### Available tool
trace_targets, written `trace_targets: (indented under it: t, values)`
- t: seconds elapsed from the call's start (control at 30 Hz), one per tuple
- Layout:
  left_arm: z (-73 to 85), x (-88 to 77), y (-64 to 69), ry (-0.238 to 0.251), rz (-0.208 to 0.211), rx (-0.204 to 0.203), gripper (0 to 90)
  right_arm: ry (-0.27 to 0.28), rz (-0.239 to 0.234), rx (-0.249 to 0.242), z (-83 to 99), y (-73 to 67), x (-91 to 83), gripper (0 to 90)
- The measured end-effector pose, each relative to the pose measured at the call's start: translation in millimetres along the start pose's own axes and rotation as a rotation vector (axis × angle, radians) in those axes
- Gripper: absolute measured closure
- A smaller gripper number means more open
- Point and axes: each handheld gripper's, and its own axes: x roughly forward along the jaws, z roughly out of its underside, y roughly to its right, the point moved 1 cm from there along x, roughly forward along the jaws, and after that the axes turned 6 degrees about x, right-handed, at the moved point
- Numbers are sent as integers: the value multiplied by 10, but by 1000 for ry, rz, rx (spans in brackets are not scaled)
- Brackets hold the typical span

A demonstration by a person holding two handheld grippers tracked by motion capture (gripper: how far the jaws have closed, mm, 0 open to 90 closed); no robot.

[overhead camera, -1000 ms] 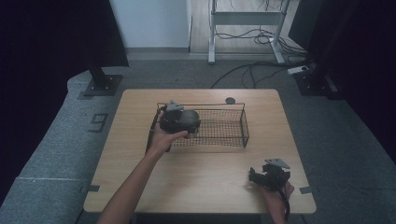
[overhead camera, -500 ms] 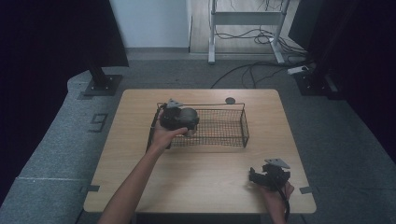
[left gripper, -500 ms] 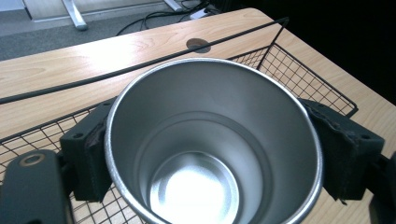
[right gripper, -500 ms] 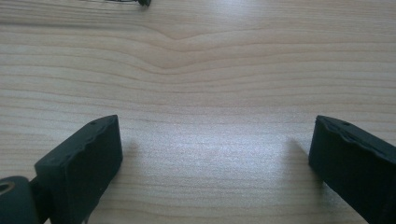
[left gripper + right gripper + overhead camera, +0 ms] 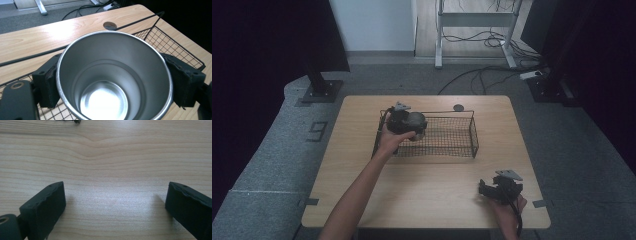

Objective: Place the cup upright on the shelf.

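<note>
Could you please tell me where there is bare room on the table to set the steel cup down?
The broad wooden tabletop between the black wire basket and the near edge is bare, bordered at right by the open right tool. The basket's right part looks empty too. Its left end is crowded: the left tool grips the shiny steel cup there.

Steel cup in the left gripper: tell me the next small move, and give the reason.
Probably lower the steel cup into the wire basket and then open. The left gripper is shut on the cup's sides, held over the basket's left end above the mesh. The right gripper rests open over bare table.
</note>
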Motion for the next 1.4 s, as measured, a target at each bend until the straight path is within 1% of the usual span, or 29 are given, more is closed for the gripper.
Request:
trace_targets:
  t: [0.23, 0.37, 0.57, 0.77, 1.07, 1.2, 1.3, 1.4]
  values:
    - [-44, 33, 29, 5, -1, 4, 144, 0, 0, 0, 0, 0, 0, 31]
    - [-17, 87, 29, -16, -8, 3, 144, 0, 0, 0, 0, 0, 0, 31]
    - [7, 159, 26, -32, -8, -1, 144, 0, 0, 0, 0, 0, -1, 31]
    - [83, 263, -14, -55, -20, -23, 143, 1, 0, -1, 1, -1, -1, 34]
    - [176, 334, -80, -79, -36, -47, 143, 1, 0, -2, 1, -1, -1, 34]
    - [208, 362, -106, -99, -47, -59, 143, 1, 0, -2, 1, -2, -1, 34]
    - [224, 385, -111, -112, -46, -67, 143, 1, 0, -2, 1, -1, -2, 34]
    - [239, 411, -96, -132, -30, -63, 142, 1, 0, -2, 1, -1, -1, 34]
